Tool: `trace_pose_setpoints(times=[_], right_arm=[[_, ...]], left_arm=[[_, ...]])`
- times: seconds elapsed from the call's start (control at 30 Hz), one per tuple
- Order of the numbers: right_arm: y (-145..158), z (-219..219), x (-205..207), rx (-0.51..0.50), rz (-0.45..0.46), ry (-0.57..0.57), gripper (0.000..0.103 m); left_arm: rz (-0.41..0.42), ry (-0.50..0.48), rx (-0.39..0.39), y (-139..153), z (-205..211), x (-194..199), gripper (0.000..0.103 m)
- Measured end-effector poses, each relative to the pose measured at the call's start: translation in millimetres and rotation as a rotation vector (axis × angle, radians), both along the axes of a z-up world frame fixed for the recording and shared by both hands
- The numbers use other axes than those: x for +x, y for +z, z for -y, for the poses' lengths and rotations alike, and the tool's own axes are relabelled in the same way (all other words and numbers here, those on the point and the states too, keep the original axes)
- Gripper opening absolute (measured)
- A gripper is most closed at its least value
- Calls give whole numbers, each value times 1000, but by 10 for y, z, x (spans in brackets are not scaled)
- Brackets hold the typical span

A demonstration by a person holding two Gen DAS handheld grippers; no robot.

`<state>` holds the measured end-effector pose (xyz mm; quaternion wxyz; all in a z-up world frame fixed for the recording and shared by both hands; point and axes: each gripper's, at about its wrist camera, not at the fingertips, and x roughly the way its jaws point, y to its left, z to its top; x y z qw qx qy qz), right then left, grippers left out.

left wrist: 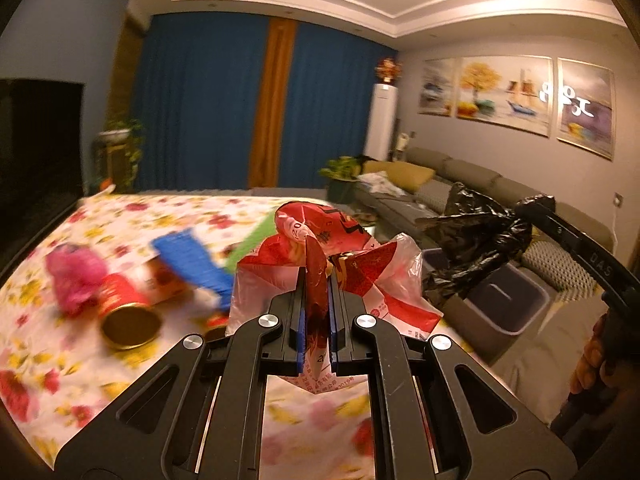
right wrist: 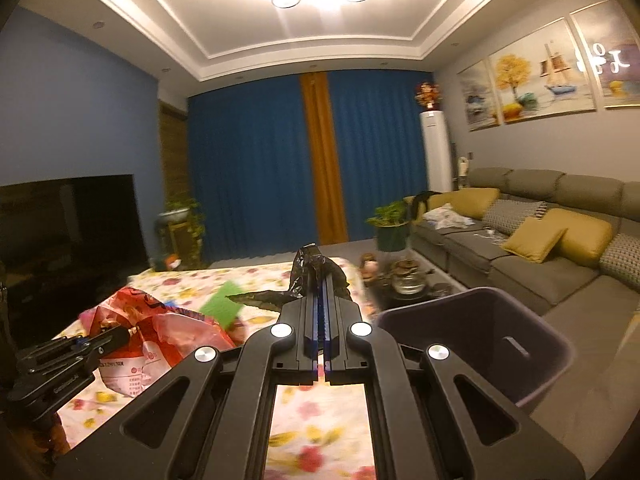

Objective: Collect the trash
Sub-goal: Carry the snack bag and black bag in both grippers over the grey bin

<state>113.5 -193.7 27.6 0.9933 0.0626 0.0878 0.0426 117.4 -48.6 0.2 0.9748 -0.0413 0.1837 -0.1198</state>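
Beside the table edge [right wrist: 320, 266], left claw [left wrist: 318, 280] pinches red bag [left wrist: 340, 240], right claw [right wrist: 322, 280] black bag [right wrist: 308, 276].

Tabletop litter motion-blurred: pink object [left wrist: 74, 276] unidentifiable; red can [left wrist: 126, 312] label unreadable; bin [right wrist: 480, 344] bottom hidden

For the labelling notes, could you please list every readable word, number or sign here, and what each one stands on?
"DAS": black arm of the right gripper, seen from the left wrist; further letters are cut off.
"20": crumpled red-and-white plastic bag in the left gripper; its other print is too blurred.
Small white lettering on the left gripper's black arm, right wrist view: unreadable.
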Motion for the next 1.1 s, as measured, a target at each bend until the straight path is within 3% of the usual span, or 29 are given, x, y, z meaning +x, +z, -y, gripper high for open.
trace_pose_setpoints(times=[0.3, 0.63, 1.1], right_arm=[[-32, 561, -20, -21, 24, -164, 3], [-78, 1035, 35, -8, 29, -287, 3], [-144, 1217, 136, -14, 26, -314, 3]], left_arm=[[36, -136, 11, 80, 755, 247, 7], [45, -223, 4, 63, 1402, 566, 7], [25, -270, -11, -178, 1698, 785, 7]])
